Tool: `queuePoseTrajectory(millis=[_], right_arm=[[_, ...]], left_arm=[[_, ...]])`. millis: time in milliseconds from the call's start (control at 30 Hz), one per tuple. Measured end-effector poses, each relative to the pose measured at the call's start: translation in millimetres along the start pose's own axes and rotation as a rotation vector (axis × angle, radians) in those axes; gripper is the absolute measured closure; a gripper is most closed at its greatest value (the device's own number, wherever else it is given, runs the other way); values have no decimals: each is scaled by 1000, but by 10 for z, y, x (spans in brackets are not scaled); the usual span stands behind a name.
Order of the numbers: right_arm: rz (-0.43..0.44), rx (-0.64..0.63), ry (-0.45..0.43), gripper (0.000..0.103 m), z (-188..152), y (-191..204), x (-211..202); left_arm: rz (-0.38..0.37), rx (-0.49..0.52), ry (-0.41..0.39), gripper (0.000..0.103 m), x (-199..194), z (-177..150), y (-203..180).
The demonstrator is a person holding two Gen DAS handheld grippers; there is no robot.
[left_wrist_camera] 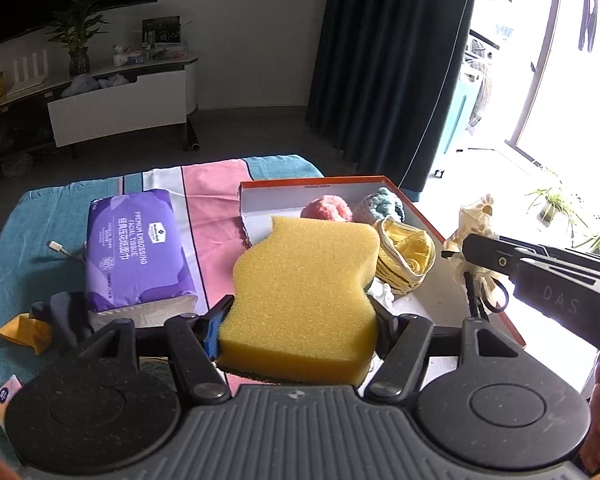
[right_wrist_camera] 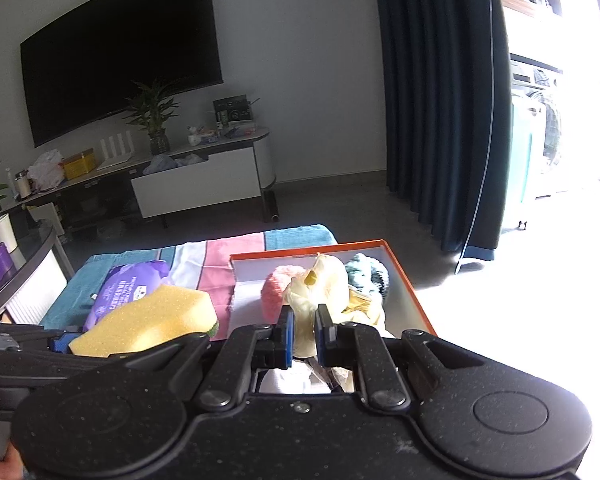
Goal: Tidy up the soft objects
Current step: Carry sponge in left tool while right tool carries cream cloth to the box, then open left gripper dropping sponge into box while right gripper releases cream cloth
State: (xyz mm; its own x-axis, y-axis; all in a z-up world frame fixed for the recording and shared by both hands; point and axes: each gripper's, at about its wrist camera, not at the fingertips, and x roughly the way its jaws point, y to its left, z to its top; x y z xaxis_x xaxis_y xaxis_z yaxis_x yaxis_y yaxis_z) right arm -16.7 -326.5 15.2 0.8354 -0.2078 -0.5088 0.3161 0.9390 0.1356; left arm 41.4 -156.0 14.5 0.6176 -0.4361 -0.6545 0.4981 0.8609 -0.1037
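Both carries are underway: the left gripper (left_wrist_camera: 298, 330) pinches the wavy yellow foam sponge (left_wrist_camera: 304, 292), the right gripper (right_wrist_camera: 304, 330) pinches a cream cloth bundle (right_wrist_camera: 316, 284). Next, release both over the orange-rimmed white cardboard box (left_wrist_camera: 432, 220) at one o'clock.

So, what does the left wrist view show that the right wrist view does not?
Only the left wrist view: a cable plug on the blue cloth, and yellow masks in the orange box.
Only the right wrist view: a wall television.
Both: the yellow sponge in the left gripper, the cream soft toy in the right gripper, and the purple tissue pack.
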Motion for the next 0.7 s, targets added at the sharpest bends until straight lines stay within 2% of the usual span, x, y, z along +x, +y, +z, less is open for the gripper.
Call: queuePoseTrajectory(millis=[400, 700], right_arm=[[-58, 38, 1, 90, -11, -297, 15], [-82, 58, 8, 90, -31, -458, 49]], left_arm=[[-66, 44, 29, 35, 189, 21, -292], [-85, 63, 48, 35, 293, 14, -437]])
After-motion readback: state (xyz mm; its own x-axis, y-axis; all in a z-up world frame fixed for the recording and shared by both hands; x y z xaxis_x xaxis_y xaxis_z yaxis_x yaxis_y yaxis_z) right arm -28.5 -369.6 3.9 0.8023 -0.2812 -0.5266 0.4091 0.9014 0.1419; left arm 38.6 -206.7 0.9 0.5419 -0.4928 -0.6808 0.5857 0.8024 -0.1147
